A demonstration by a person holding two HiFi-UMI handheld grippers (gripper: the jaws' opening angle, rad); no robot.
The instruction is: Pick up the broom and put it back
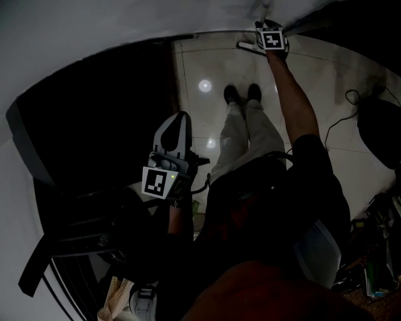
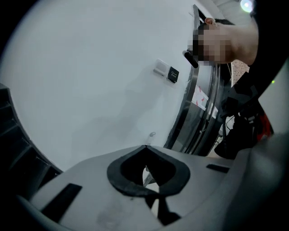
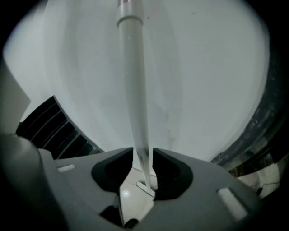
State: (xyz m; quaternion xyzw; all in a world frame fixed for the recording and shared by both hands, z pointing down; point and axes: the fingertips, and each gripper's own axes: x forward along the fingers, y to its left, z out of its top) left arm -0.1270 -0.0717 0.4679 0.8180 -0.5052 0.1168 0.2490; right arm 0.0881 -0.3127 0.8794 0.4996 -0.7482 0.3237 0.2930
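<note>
The broom's pale handle [image 3: 134, 81] stands upright against a white wall and runs down between the jaws of my right gripper [image 3: 143, 152]. The jaws stand a little apart on either side of the handle, with thin gaps showing, so this gripper is open. In the head view the right gripper [image 1: 268, 28] is stretched out far ahead at the wall's foot, and only a short bit of the handle [image 1: 265, 9] shows above it. My left gripper [image 1: 178, 120] hangs lower at the left; its tips [image 2: 144, 146] meet with nothing between them. The broom's head is hidden.
The person's legs and dark shoes [image 1: 242, 94] stand on a glossy tiled floor [image 1: 207, 69]. A large dark piece of furniture [image 1: 94, 144] fills the left. Cables [image 1: 351, 100] and clutter lie at the right. A wall switch [image 2: 166, 71] and a glass door frame [image 2: 203, 113] face the left gripper.
</note>
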